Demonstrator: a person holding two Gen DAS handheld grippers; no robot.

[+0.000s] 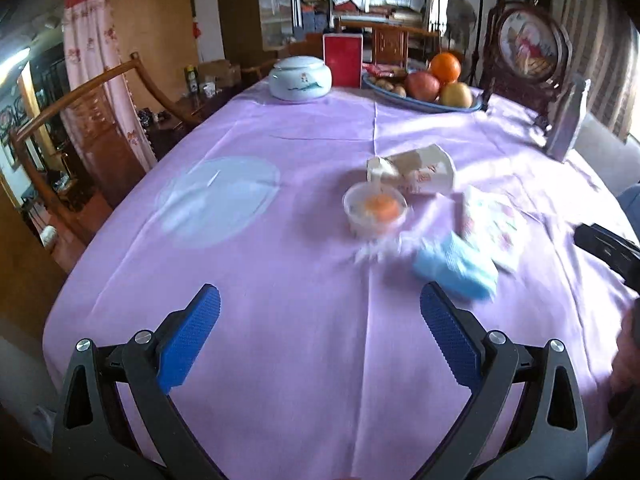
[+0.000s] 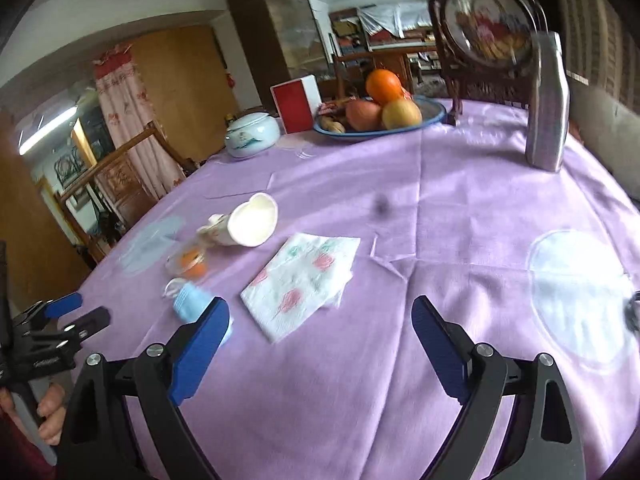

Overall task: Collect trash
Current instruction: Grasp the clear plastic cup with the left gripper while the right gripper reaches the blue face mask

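On the purple tablecloth (image 1: 280, 280) lies trash: a tipped paper cup (image 1: 420, 170) (image 2: 250, 226), a clear plastic cup with something orange inside (image 1: 376, 210) (image 2: 190, 262), a blue face mask (image 1: 456, 270) (image 2: 190, 304) and a patterned paper napkin (image 1: 494, 226) (image 2: 302, 280). My left gripper (image 1: 320, 324) is open and empty, hovering short of the mask. My right gripper (image 2: 320, 330) is open and empty, just short of the napkin. The left gripper also shows at the left edge of the right wrist view (image 2: 76, 312).
A fruit plate (image 1: 424, 104) (image 2: 436, 114), a white lidded jar (image 1: 300, 78) (image 2: 252, 134), a red box (image 1: 343, 60) (image 2: 294, 108), a framed picture stand (image 1: 524, 48) and a silver bottle (image 2: 548, 108) stand at the far side. Wooden chairs (image 1: 80, 128) stand left.
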